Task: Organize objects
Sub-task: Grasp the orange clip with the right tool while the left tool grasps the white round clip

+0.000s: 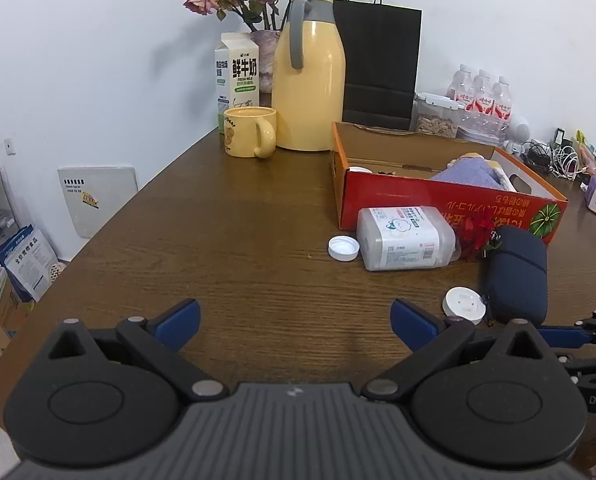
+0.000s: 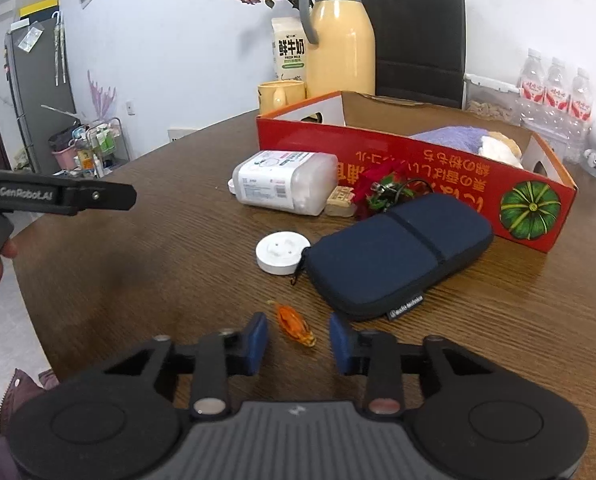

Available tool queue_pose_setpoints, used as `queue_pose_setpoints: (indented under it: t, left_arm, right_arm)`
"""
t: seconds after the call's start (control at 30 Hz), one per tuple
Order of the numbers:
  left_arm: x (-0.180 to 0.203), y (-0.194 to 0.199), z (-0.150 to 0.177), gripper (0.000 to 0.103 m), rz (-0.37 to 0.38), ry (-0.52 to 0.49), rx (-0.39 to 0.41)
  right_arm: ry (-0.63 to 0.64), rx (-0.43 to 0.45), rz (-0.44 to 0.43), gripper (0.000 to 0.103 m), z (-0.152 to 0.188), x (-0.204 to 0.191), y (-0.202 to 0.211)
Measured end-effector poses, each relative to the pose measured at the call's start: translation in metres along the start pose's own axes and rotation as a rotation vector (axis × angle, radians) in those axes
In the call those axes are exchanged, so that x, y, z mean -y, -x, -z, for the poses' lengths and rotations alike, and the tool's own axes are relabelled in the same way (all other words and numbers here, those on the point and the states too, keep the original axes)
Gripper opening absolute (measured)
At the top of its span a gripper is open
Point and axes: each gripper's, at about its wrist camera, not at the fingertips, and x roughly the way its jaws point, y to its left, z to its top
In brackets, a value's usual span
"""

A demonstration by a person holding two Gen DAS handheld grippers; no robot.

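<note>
Right wrist | right gripper (image 2: 298, 338) jaws part-open, empty | orange candy (image 2: 296, 325) on table (image 2: 158, 240) between pads, long axis diagonal to gap | left gripper (image 1: 296, 322) wide, empty, farther off

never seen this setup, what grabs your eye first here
The red cardboard box with a green pumpkin print sits mid-table, a purple towel inside it. Behind it stands a tall yellow thermos. Nearest, a small orange item lies between the open fingers of the right gripper.
</note>
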Motion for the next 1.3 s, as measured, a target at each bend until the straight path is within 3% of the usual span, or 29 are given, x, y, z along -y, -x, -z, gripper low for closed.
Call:
queue_pose_setpoints:
  t: [0.07,0.27,0.57,1.0,1.27,1.3]
  left_arm:
    - [-0.001,0.000,0.002,0.103,-0.001,0.005,-0.004]
    - [0.001,-0.003,0.003,0.103,0.011,0.003,-0.011]
    - [0.032,-0.020,0.003,0.103,0.073,-0.052,-0.037]
    - [0.098,-0.055,0.005,0.103,0.154,-0.210,-0.065]
    - [0.109,-0.068,0.003,0.081,0.175,-0.253,-0.080]
    - [0.110,-0.069,0.003,0.073,0.182,-0.253,-0.083]
  right_arm:
    - [0.013,0.000,-0.009,0.013,-0.001,-0.002,-0.001]
    - [0.082,0.011,-0.012,0.011,0.001,-0.011,0.000]
    - [0.018,0.109,0.034,0.011,-0.006,0.010,0.020]
    - [-0.064,0.165,0.141,0.011,-0.007,0.056,0.034]
    - [-0.090,0.174,0.158,0.011,-0.007,0.071,0.032]
    - [-0.091,0.175,0.159,0.011,-0.007,0.072,0.031]
